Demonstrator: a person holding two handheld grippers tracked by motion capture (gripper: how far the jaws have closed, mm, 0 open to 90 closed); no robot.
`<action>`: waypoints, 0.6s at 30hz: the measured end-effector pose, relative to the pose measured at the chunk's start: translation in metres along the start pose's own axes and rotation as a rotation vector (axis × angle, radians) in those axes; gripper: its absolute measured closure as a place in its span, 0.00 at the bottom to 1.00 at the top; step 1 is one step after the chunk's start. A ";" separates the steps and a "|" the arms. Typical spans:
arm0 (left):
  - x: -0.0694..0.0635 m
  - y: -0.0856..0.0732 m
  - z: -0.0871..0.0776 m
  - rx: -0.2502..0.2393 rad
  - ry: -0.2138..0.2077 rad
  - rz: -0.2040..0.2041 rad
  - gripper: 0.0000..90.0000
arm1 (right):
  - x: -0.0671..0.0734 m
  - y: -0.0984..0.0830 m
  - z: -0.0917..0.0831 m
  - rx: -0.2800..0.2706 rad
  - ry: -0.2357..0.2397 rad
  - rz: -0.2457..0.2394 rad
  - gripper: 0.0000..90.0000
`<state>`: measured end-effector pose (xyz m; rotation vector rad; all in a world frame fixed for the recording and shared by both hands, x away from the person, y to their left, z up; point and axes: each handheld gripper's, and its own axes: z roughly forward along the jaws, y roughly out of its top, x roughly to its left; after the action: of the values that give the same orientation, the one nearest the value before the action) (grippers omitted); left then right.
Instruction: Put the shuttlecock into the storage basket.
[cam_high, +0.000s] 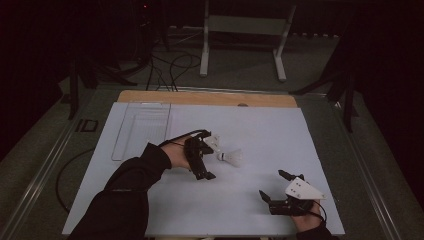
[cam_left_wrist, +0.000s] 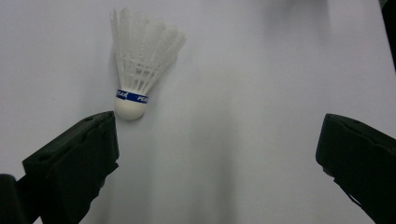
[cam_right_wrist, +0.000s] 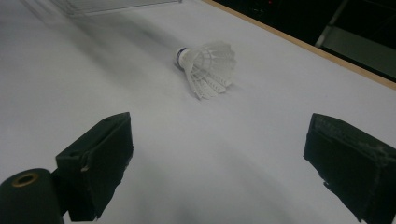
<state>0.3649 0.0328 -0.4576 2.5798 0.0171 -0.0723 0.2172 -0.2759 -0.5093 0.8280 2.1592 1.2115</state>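
The left gripper (cam_high: 206, 157) reaches in from the near left, jaws spread wide and empty, just left of the shuttlecock (cam_high: 231, 157), perhaps barely apart from its cork. It lies mid-desk (cam_high: 260, 130). The right gripper (cam_high: 274, 185) rests near right, jaws released.

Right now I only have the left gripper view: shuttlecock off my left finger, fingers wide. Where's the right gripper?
Observer: The right gripper is near the table's front edge, right of the shuttlecock, fingers wide, holding nothing.
Operator: Anything else on the table?
Observer: A clear tray at the far left corner, apart from the shuttlecock.
Operator: Which way does the cork point?
Observer: In the high view, toward the left gripper, skirt to the right.
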 end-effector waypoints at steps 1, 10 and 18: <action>0.001 0.000 0.001 -0.001 -0.002 -0.006 0.00 | 0.000 0.000 0.000 0.000 0.001 0.001 0.09; 0.013 0.002 0.008 0.012 0.000 -0.013 0.00 | 0.000 0.000 0.000 0.000 0.002 0.000 0.09; 0.023 0.001 0.018 0.026 -0.007 -0.019 0.00 | 0.000 -0.001 0.000 0.001 0.005 0.004 0.09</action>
<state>0.3874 0.0227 -0.4738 2.6055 0.0384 -0.0896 0.2171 -0.2764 -0.5098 0.8303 2.1632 1.2161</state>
